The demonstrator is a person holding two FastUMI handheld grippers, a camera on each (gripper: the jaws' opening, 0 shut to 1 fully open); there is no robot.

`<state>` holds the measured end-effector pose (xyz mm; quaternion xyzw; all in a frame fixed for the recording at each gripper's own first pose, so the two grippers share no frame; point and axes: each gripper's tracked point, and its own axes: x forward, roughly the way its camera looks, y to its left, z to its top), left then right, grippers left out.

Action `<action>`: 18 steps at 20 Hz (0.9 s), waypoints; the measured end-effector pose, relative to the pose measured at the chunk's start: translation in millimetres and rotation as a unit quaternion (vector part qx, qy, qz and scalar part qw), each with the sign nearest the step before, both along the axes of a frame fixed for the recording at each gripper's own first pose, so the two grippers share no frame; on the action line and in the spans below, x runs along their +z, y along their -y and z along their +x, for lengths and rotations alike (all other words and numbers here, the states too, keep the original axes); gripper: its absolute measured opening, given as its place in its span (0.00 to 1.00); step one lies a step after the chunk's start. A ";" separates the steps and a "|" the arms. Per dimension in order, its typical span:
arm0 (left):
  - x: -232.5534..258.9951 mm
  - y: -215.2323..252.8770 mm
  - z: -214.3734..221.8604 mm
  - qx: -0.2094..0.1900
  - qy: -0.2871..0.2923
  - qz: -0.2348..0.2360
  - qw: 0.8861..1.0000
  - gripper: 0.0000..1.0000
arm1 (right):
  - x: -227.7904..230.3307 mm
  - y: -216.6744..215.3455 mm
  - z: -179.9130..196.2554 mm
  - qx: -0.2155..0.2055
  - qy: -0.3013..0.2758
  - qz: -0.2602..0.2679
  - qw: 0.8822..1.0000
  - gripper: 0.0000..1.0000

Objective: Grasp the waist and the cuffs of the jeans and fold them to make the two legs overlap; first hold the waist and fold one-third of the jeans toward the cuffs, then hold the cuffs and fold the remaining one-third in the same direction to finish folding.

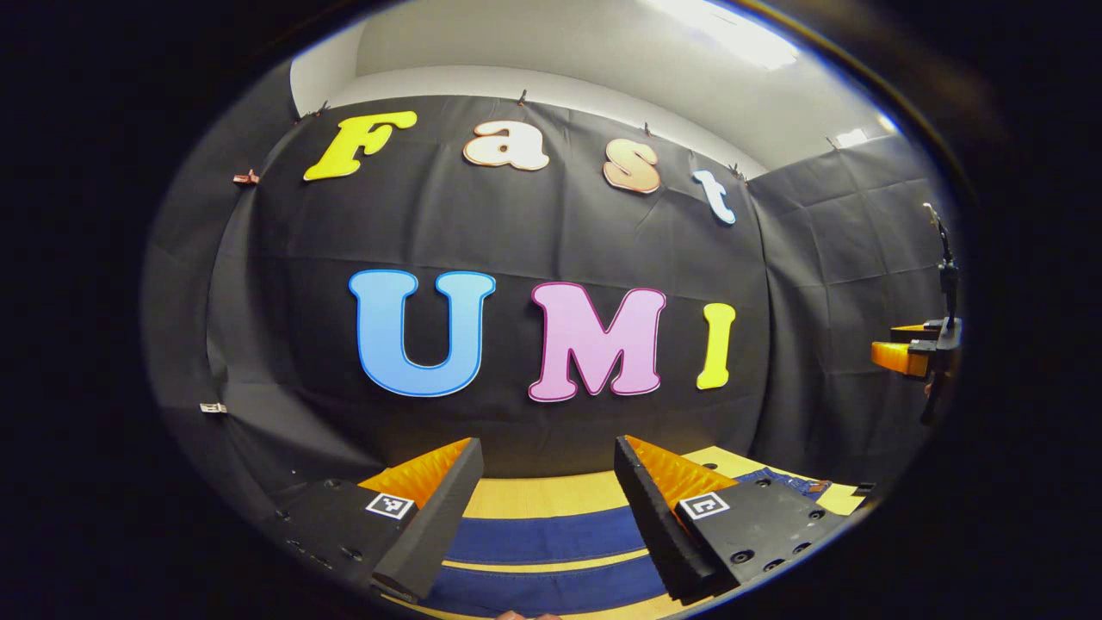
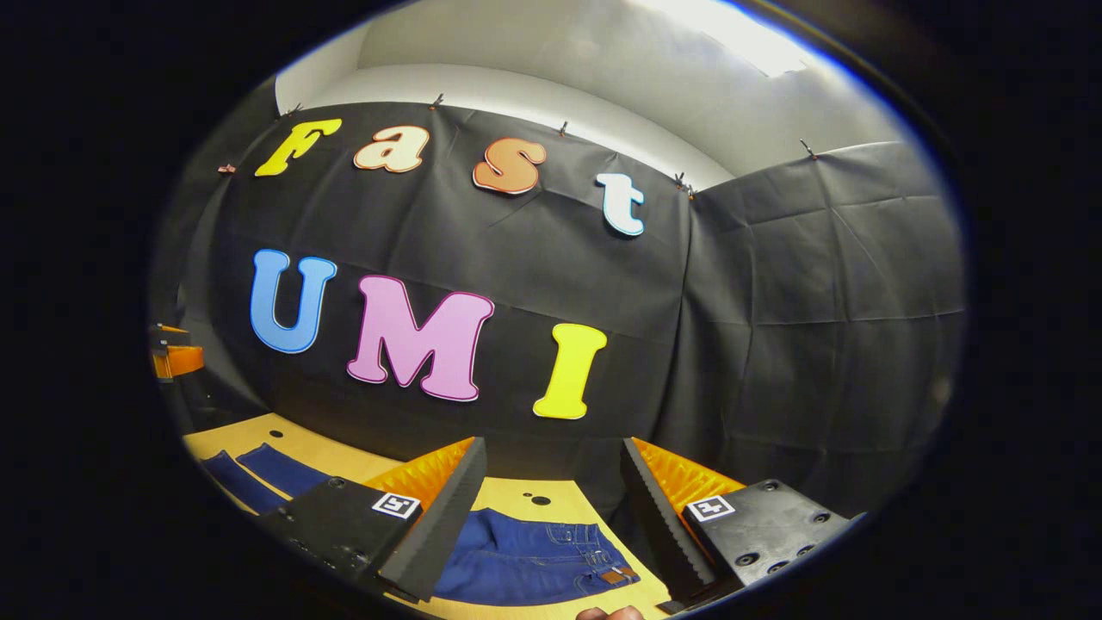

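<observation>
**Jeans flat on the desk, both grippers raised and empty**

The jeans (image 2: 525, 560) lie spread out on the desk (image 2: 301, 443), a light wooden top in front of the black cloth wall (image 2: 775, 344). In the right gripper view the waist end shows between the fingers, with its pockets, seams and a small brown patch near the band, lying flat close to the desk's near edge. Farther left in that view the two legs (image 2: 250, 474) stretch away side by side, apart from each other with a strip of bare desk between them. In the left gripper view the legs (image 1: 551, 538) cross the frame as two blue bands with desk wood showing between them and beyond them, and a further bit of blue cloth sits at the right behind the right-hand finger.

The left gripper (image 1: 544, 517) hangs above the legs with its fingers spread wide, nothing between them and no contact with the cloth. The right gripper (image 2: 551, 525) hangs above the waist, its fingers likewise spread and empty. Each gripper also shows small at the edge of the other's view: the right gripper at the far right of the left gripper view, the left gripper at the far left of the right gripper view, both well above the desk.
</observation>
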<state>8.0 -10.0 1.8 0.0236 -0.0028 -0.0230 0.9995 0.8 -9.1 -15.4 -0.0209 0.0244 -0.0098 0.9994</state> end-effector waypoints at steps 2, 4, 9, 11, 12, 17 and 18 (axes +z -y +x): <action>-3.7 -3.2 -1.1 0.002 -0.004 0.000 1.000 0.96 | -3.3 1.9 0.3 -0.001 -0.005 -0.004 1.000 0.96; -18.2 -8.7 -2.5 0.006 -0.014 0.007 1.000 0.96 | -6.5 7.2 -1.3 -0.007 -0.009 -0.016 1.000 0.96; -75.4 -29.5 -15.0 0.001 -0.070 0.048 0.996 0.96 | -4.5 19.7 -0.8 -0.035 -0.010 -0.061 0.997 0.96; -97.0 -33.2 -19.0 -0.009 -0.092 0.062 0.994 0.96 | -2.6 16.2 1.5 -0.045 -0.007 -0.061 0.997 0.96; -104.5 -34.6 -19.3 -0.014 -0.099 0.069 0.993 0.96 | -6.5 11.9 3.2 -0.043 -0.010 -0.061 0.997 0.96; -184.4 -54.9 -31.1 -0.037 -0.170 0.125 0.977 0.98 | -40.7 -7.2 12.6 -0.026 -0.037 -0.100 0.994 0.96; -197.2 -57.2 -33.8 -0.045 -0.185 0.129 0.973 0.98 | -49.2 -12.2 12.3 -0.019 -0.040 -0.105 0.993 0.96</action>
